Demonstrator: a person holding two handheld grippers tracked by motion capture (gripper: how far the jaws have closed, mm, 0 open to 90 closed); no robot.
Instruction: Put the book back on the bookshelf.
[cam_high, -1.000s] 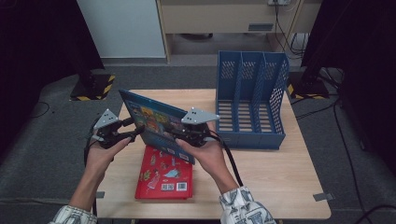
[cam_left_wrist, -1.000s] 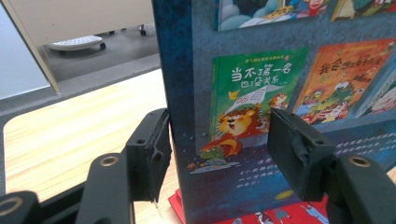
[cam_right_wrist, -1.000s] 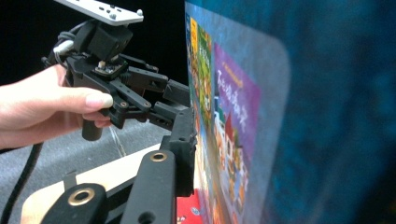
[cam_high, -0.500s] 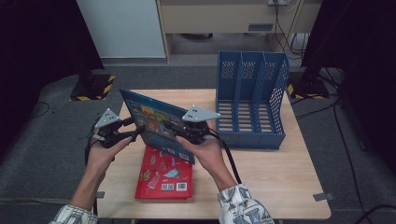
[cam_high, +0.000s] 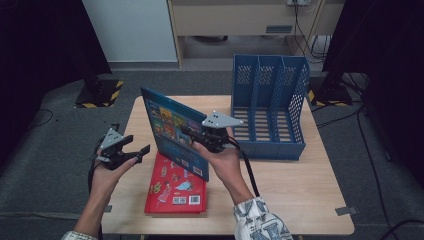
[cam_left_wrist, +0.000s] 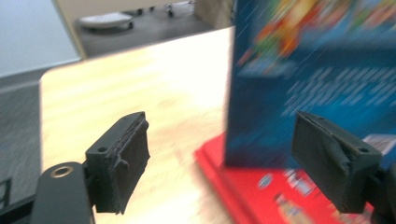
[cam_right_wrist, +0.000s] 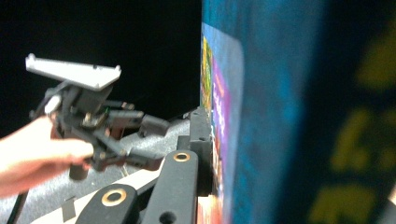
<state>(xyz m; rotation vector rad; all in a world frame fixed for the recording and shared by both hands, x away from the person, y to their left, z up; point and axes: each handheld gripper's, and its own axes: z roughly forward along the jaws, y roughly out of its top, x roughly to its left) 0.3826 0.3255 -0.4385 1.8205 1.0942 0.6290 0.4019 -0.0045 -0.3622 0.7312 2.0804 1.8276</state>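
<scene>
Your right gripper (cam_high: 196, 136) clamps the blue book (cam_high: 172, 131) upright above the table (cam_high: 300, 200), probably so it can slot into the blue file rack (cam_high: 270, 105) beside it. Your left gripper (cam_high: 137, 151) has just been opening; its jaws stand apart, empty, left of the book, near the red book (cam_high: 175, 187).

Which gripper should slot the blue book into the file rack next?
Right. The right gripper is clamped on the blue book, upright beside the blue file rack. The left gripper has just opened, empty, off the table's far side.
</scene>
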